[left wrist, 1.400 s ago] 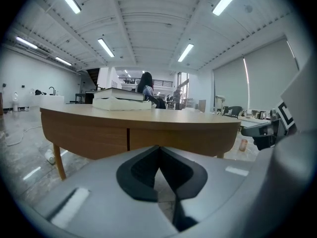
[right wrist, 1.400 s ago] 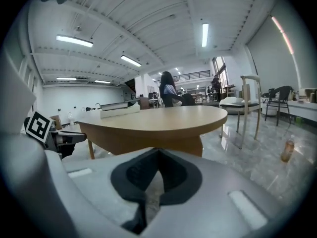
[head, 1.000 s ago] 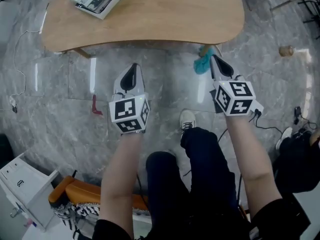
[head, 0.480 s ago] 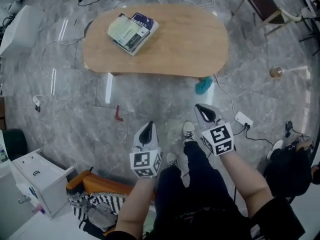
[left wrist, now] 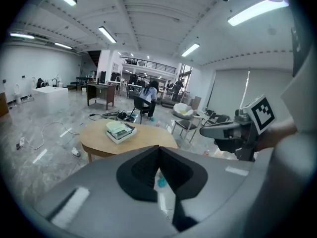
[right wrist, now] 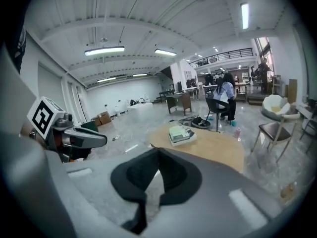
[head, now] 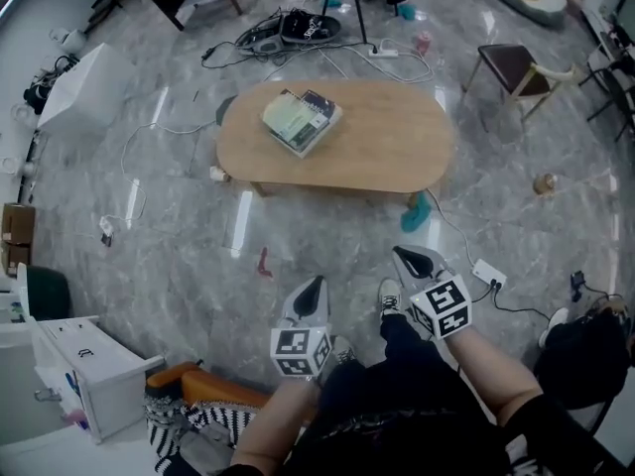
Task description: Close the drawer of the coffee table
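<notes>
Both claws are clenched right now with nothing in them: the left claw [head: 316, 286] and the right claw [head: 405, 257] each have their jaws pressed together, and they're hanging up near my legs, well apart from the desk [head: 387, 152].

The desk is the oval wooden one out in the middle of the marble floor [head: 169, 216], with a stack of books [head: 302, 120] on its top. From the head view I honestly can't see the drawer at all. The top overhangs the side facing me and nothing pokes out from under it, so I can't tell how far open it is, or whether it's open at all.

My guess on handling: a wooden drawer front is stiff and not fragile, so no grabbing needed. Clenched jaws are fine for this; just put the tips flat against the middle of the front and shove it straight in. Push off-centre and it'll probably jam crooked. The desk looks light and that floor looks slick, so too hard a push might slide the whole thing away.
</notes>
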Tool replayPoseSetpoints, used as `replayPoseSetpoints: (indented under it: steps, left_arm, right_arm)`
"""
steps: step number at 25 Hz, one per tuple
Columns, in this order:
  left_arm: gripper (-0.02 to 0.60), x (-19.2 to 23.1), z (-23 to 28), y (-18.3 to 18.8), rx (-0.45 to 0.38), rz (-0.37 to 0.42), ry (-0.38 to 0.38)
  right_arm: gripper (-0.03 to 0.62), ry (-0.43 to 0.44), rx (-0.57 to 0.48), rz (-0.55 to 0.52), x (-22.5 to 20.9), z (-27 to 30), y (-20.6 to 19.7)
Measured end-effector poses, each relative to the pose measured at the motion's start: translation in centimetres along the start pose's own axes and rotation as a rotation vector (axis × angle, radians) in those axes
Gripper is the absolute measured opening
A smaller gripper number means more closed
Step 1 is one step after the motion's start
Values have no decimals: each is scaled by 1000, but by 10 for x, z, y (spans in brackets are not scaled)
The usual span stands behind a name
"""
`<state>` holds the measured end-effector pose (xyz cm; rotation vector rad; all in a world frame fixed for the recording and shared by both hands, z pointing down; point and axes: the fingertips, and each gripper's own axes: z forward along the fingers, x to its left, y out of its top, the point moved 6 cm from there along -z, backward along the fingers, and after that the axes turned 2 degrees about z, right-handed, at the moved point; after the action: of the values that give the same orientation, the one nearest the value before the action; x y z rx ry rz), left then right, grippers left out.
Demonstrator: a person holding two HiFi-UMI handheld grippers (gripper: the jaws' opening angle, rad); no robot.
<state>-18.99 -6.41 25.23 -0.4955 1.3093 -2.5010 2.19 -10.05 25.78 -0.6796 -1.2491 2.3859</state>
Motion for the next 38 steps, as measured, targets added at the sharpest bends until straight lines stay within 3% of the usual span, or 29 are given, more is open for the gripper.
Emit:
replayPoseSetpoints:
  steps: [9,15,21,25,31,38]
  left_arm:
    - [5,-11,-135,4,-76,49,-151]
    - [5,-11,-202,-25,-77,36,-212]
    - [5,-14,-245,-67,-23,4,-300]
    - [5,-15,-261,-83,-15,6,-317]
    - [5,-11,-273,-76,-52,43,-312]
    - [5,-13,-267,-78,-41,66,-373]
  right_arm:
    - [2,4,-99,31,135,-86,5]
    - [2,13,-116,28,215,-128,-20]
    - [2,26,-91,75,270,-149,-58]
    - [2,48,-71,96,293,-154,-77]
    - [2,60,-55,87,306,-149,-73]
    - [2,65,-25,64,317,-143,-81]
